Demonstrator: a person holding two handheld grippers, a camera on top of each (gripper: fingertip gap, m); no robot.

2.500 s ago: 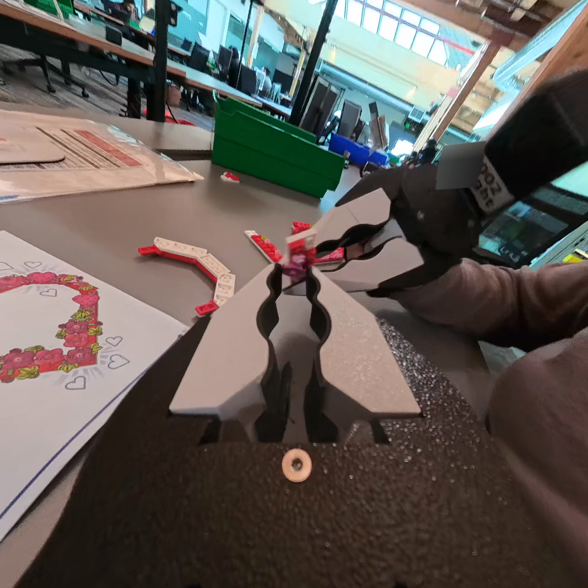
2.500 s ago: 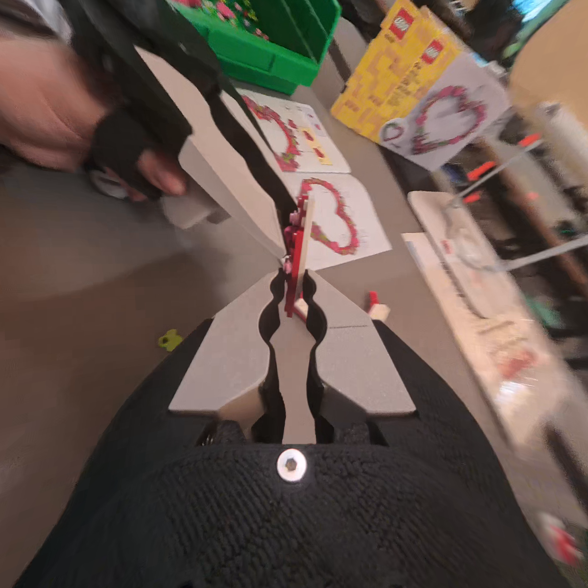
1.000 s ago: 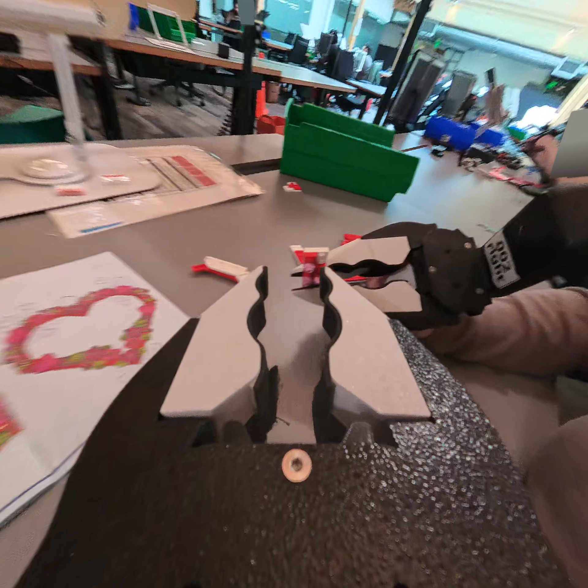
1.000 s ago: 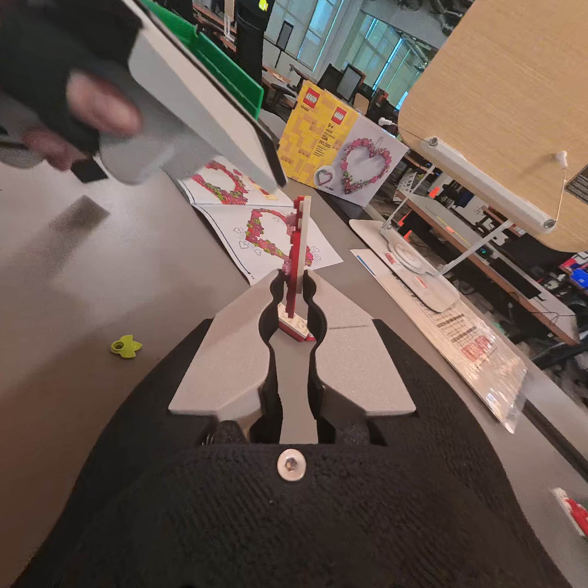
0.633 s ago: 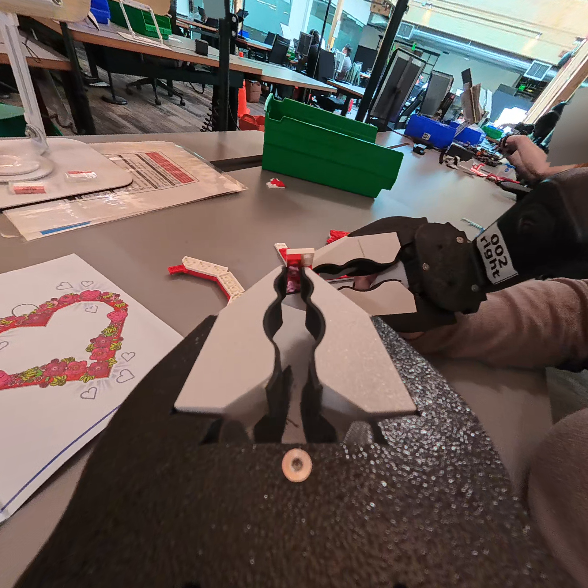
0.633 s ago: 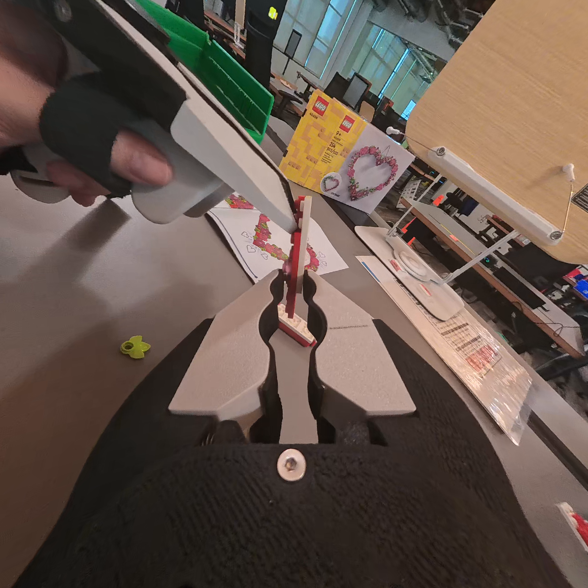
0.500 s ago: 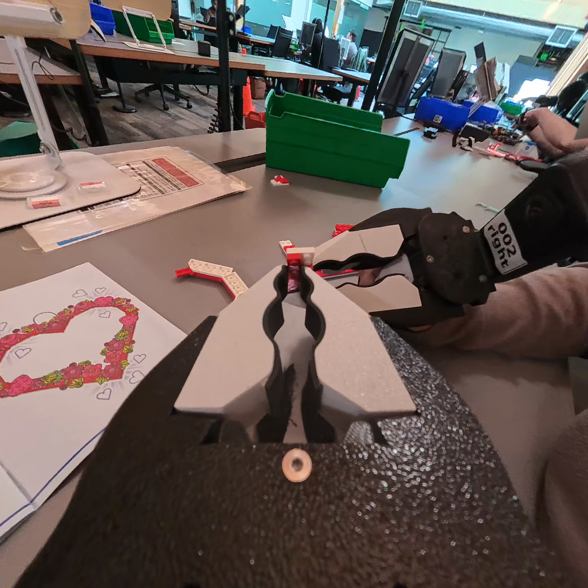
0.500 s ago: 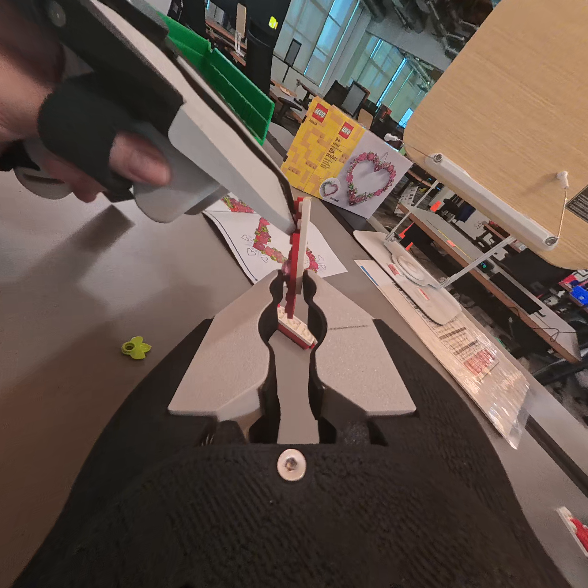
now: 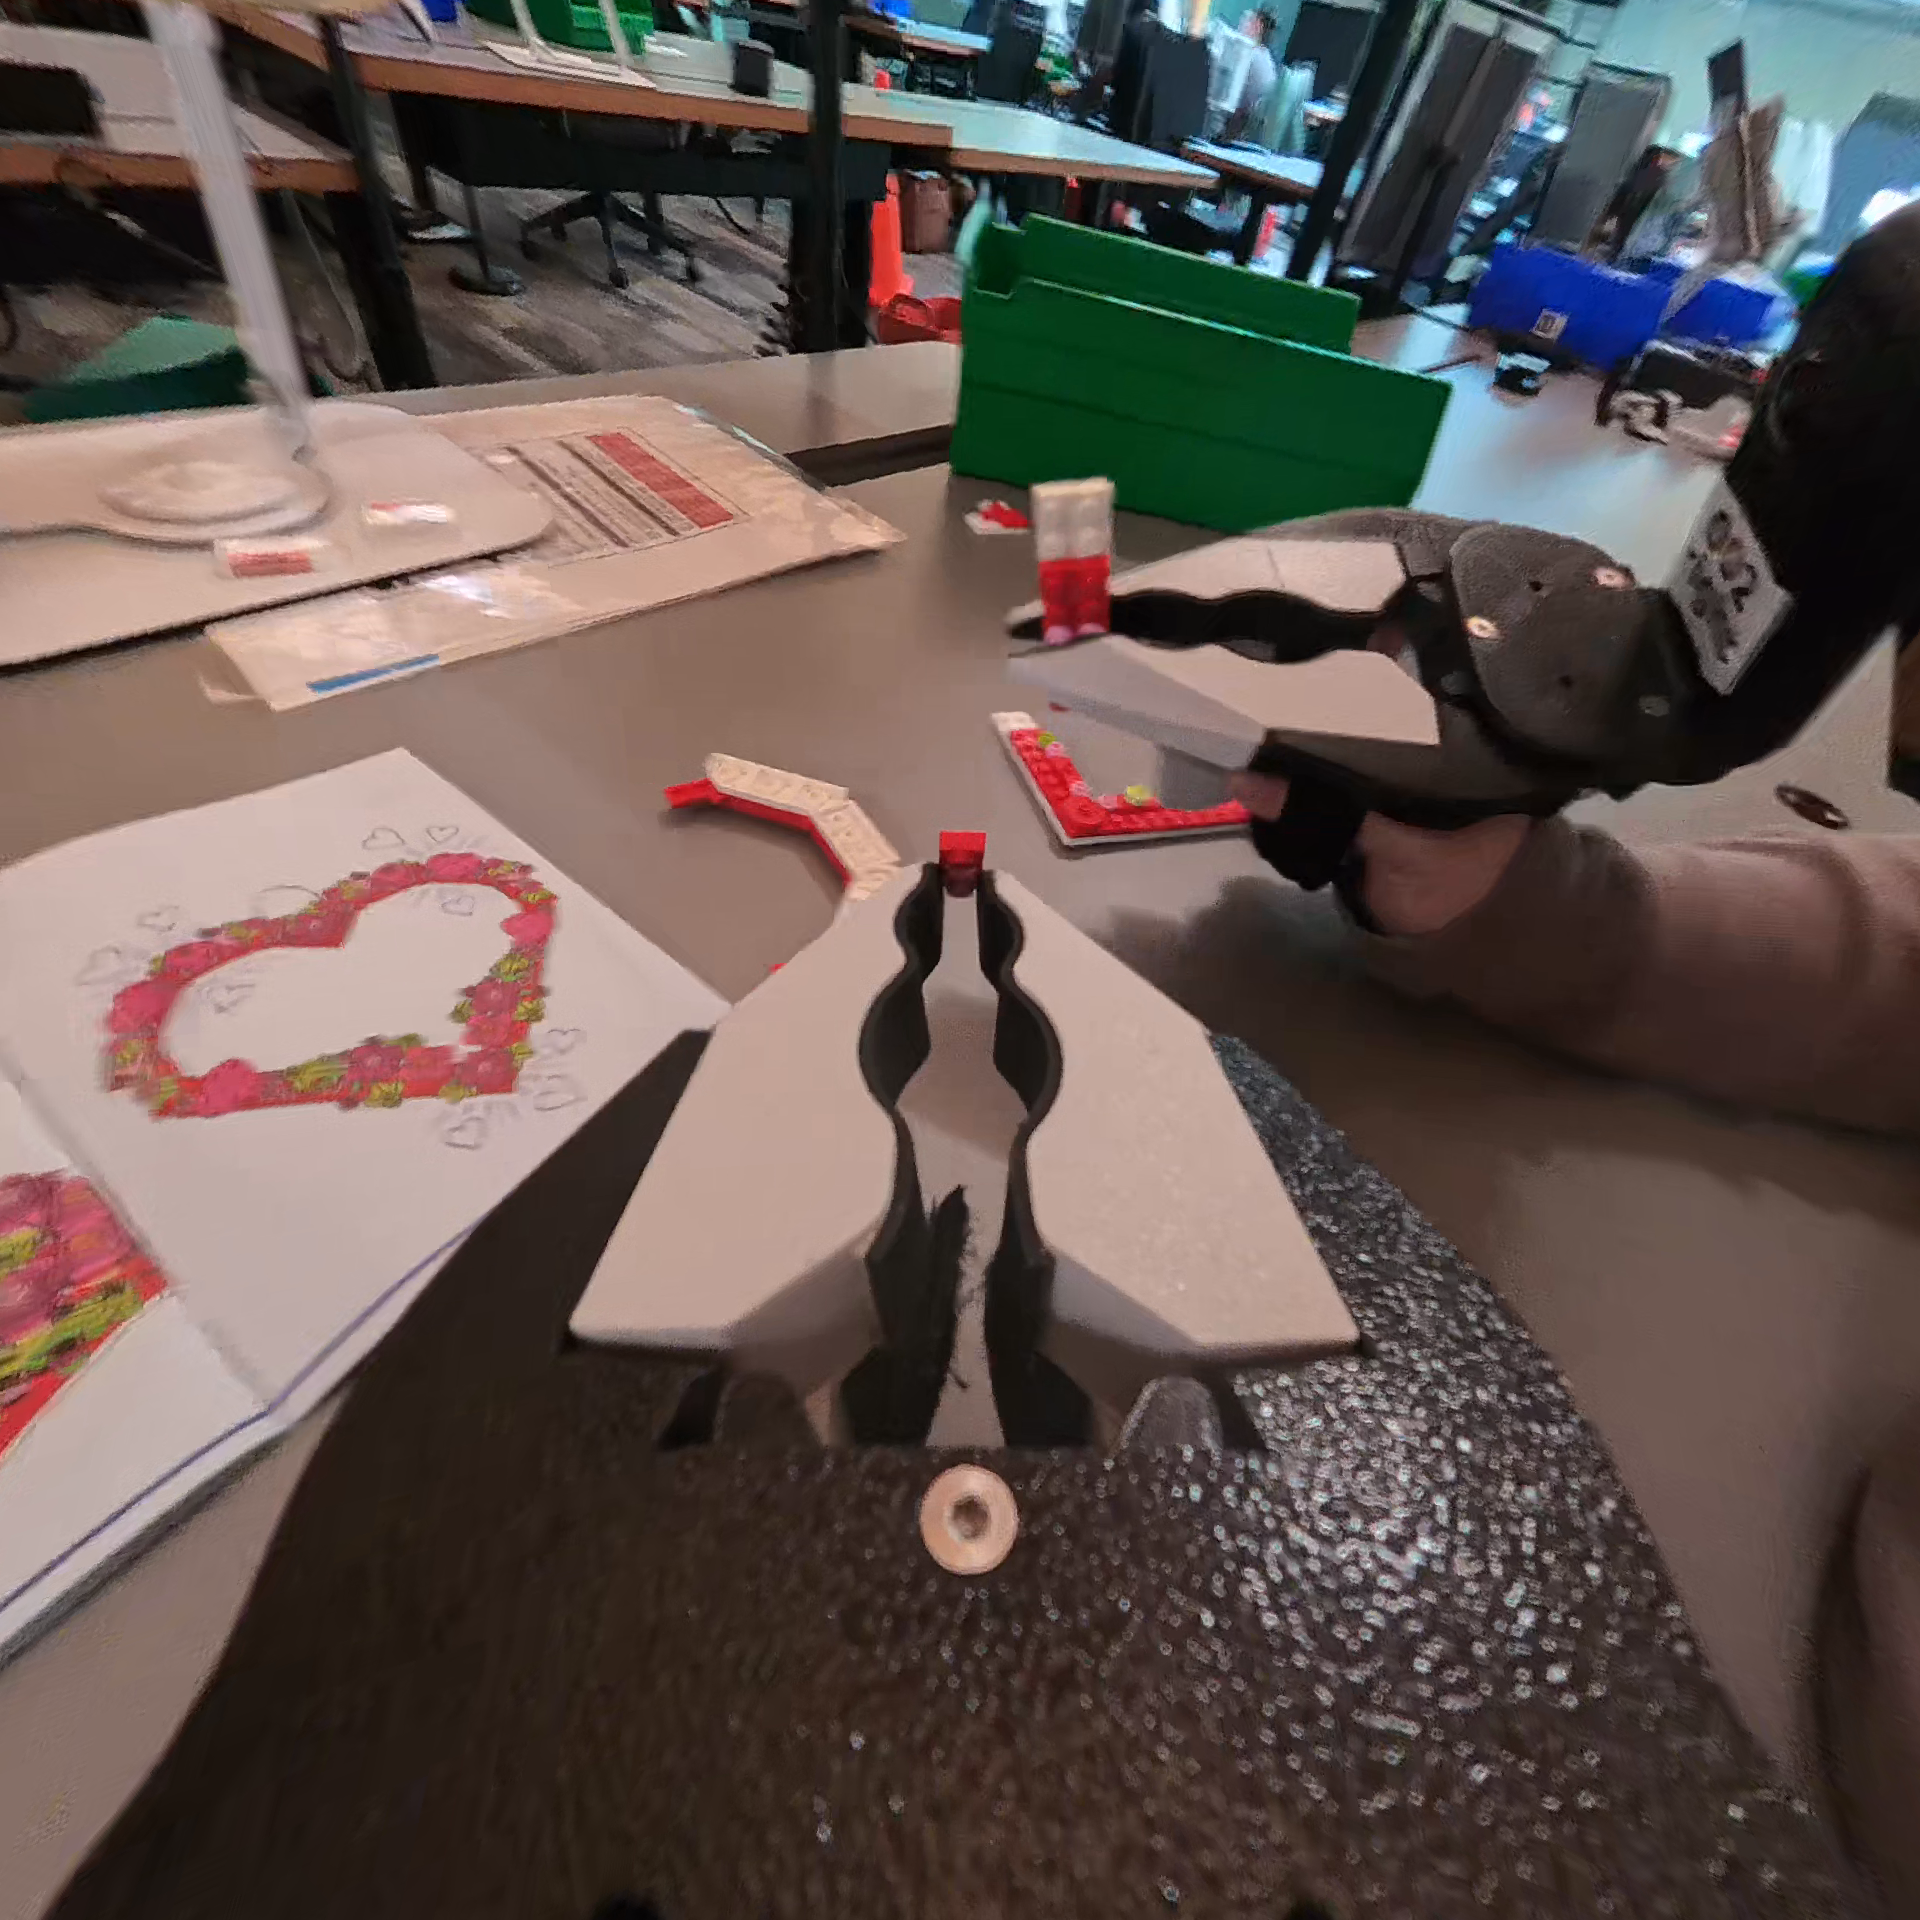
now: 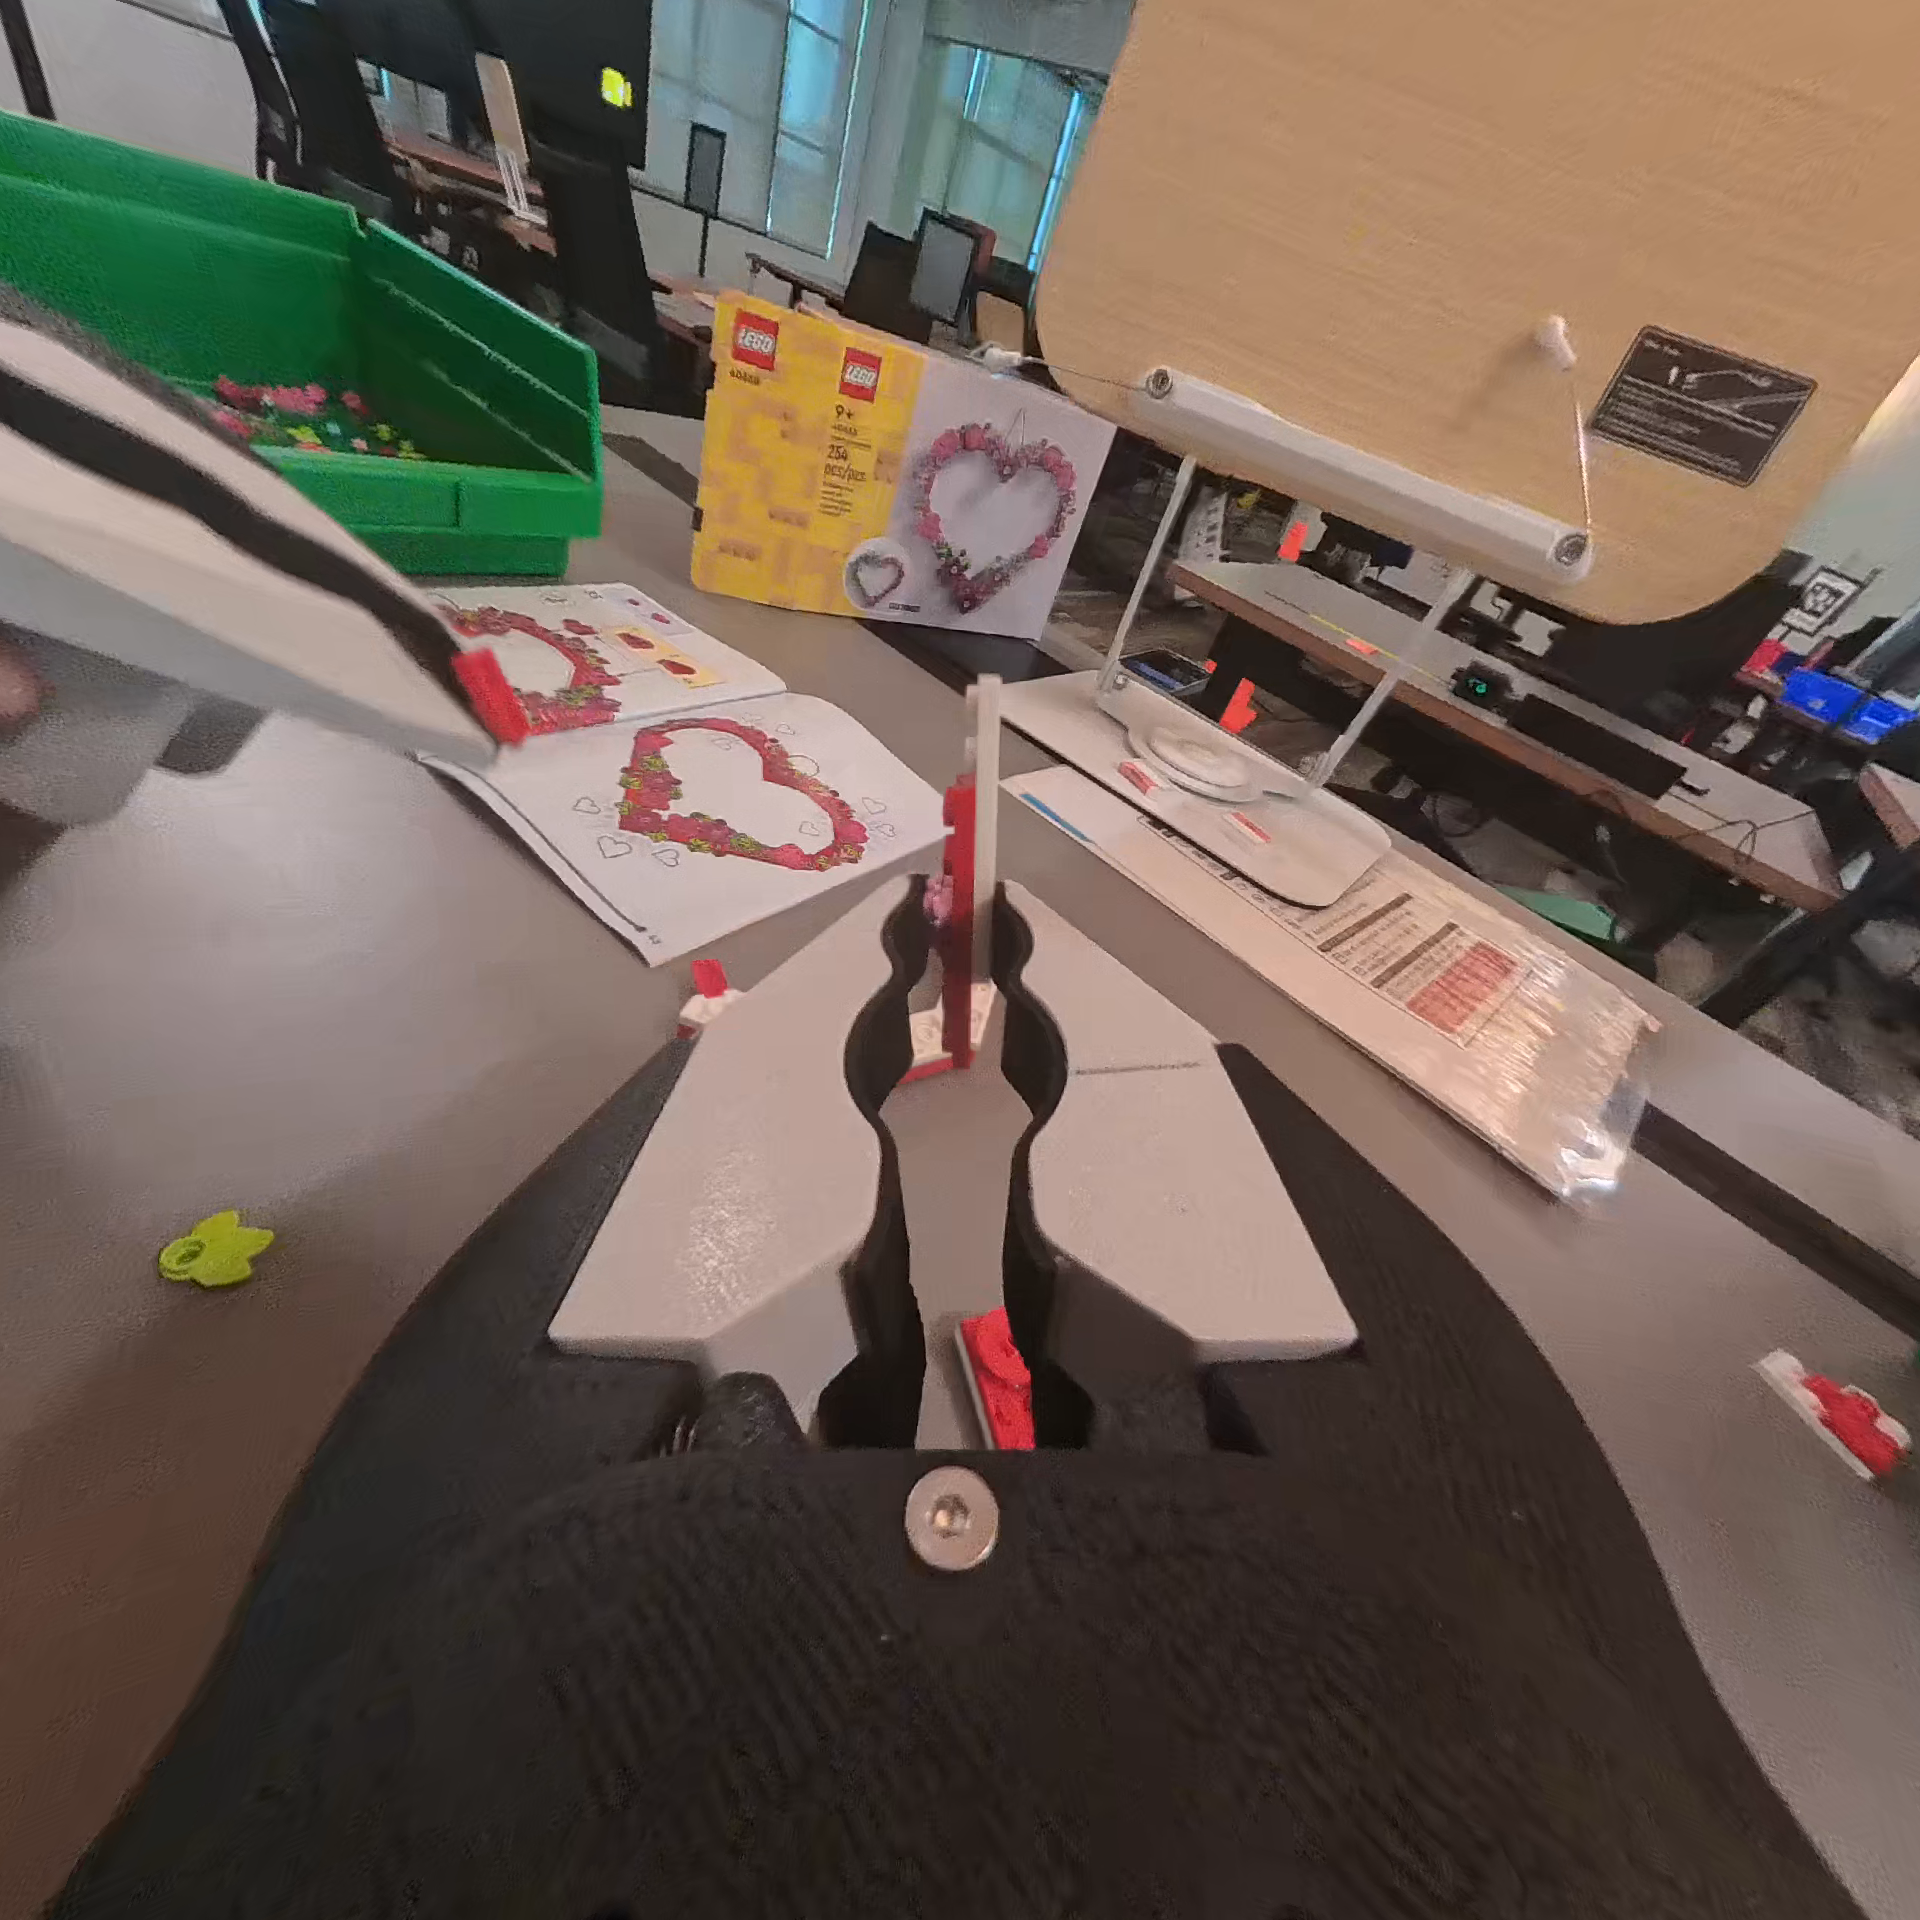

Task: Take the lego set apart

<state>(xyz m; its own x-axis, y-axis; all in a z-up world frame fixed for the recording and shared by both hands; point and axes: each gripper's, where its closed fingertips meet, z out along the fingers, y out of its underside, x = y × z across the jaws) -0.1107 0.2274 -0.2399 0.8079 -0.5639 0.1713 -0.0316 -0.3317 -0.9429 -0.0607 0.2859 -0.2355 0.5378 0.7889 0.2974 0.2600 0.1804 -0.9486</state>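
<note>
My left gripper (image 9: 961, 883) is shut on a small red brick (image 9: 961, 854) at its tips, held above the table. My right gripper (image 10: 961, 909) is shut on a thin red-and-white lego strip (image 10: 977, 790) that stands upright out of its jaws. In the left wrist view the right gripper (image 9: 1039, 639) is raised to the upper right with the strip (image 9: 1075, 556). In the right wrist view the left gripper (image 10: 457, 717) is to the upper left with the red brick (image 10: 486, 694), apart from the strip.
On the grey table lie a white-and-red curved piece (image 9: 800, 810), a red L-shaped plate (image 9: 1101, 805), an open instruction booklet (image 9: 332, 987), a lime leaf piece (image 10: 213, 1247) and a red-white piece (image 10: 1839, 1413). A green bin (image 9: 1174, 416), the set's box (image 10: 883, 468) and a lamp stand (image 10: 1247, 779) stand behind. One gripper's finger ends stand about 8 centimeters off the other's. Between my right fingertips and the white-and-red curved piece (image 9: 800, 810) there is roughly 10 centimeters.
My left gripper shut on the red brick at the strip's top and came away with it. The two grippers have moved apart, and the right one has risen with the strip.
</note>
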